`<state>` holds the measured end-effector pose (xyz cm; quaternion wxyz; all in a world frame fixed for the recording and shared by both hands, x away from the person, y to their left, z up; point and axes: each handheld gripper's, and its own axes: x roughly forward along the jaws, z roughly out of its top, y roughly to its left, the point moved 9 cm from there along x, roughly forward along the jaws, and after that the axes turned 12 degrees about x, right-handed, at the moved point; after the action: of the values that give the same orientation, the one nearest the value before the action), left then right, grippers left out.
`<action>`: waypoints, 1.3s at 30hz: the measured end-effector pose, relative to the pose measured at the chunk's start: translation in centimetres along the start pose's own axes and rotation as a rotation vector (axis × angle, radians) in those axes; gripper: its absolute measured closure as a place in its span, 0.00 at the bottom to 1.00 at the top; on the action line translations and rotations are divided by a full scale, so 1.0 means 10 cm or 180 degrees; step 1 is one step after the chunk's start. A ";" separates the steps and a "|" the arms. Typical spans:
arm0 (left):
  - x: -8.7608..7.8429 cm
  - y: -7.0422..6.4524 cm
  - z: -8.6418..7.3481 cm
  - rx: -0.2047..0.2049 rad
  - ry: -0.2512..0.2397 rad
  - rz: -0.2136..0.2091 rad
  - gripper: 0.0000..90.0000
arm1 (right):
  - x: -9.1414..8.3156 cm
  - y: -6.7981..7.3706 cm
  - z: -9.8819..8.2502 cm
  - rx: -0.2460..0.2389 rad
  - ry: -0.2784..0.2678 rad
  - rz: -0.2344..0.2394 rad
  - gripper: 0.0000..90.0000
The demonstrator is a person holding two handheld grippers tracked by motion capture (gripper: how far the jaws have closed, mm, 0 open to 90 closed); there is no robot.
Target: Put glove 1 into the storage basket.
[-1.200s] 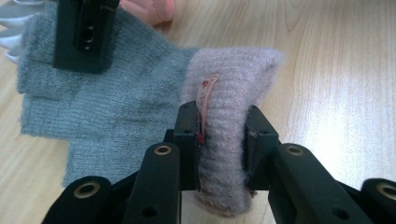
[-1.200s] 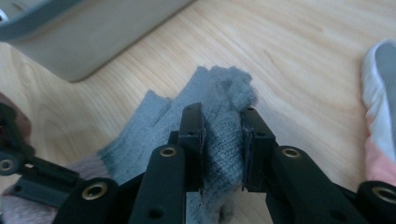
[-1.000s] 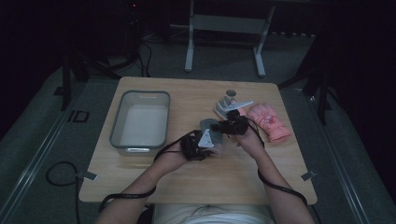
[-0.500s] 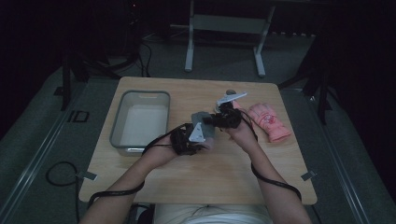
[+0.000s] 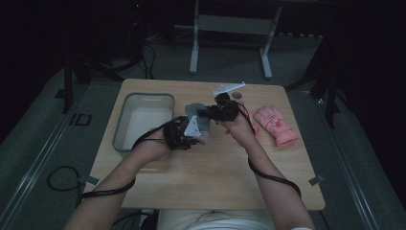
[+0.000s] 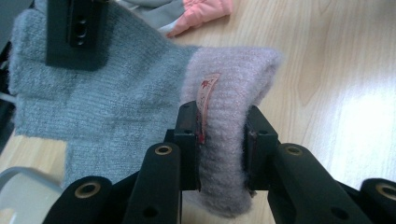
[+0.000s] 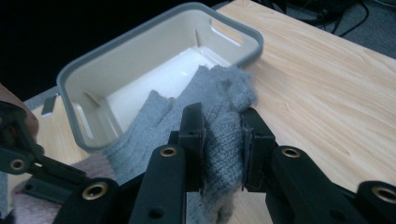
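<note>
You hold a grey knit glove [image 5: 195, 120] stretched between both grippers, lifted off the table [image 5: 201, 187] beside the tub [image 5: 125, 125]. Your left gripper [image 6: 222, 140] is clenched on its pinkish cuff [image 6: 233, 79], where a small sewn tag [image 6: 206, 91] carries a red mark too small to read. Your right gripper [image 7: 222, 140] is clamped on the glove's finger end. The grey tub with the white inside holds nothing. A pink glove [image 5: 276, 125] lies on the table by your right forearm. Compared with a second ago, both hands have risen and shifted toward the tub, carrying the glove with them.
</note>
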<state>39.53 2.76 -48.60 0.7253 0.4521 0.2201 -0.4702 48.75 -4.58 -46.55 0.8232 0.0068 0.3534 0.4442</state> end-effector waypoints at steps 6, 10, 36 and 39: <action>-0.06 0.06 -0.15 -0.0006 0.0090 0.0023 0.80 | 0.13 0.10 0.10 -0.0044 0.0018 0.0015 0.83; -0.12 0.09 -0.28 -0.0011 0.0162 0.0015 0.80 | 0.24 0.20 0.16 -0.0076 0.0030 0.0054 0.83; -0.48 0.22 -1.23 -0.0175 0.0408 -0.0099 0.80 | 1.09 0.81 0.40 -0.0118 0.0168 0.0298 0.83; -0.46 0.25 -1.33 -0.0157 0.0417 -0.0090 0.80 | 1.19 0.82 0.40 -0.0075 0.0189 0.0342 0.83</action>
<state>41.01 16.80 -50.66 0.7135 0.4607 0.2849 -0.4443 49.33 10.34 -47.70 0.7874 0.0028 0.3715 0.4919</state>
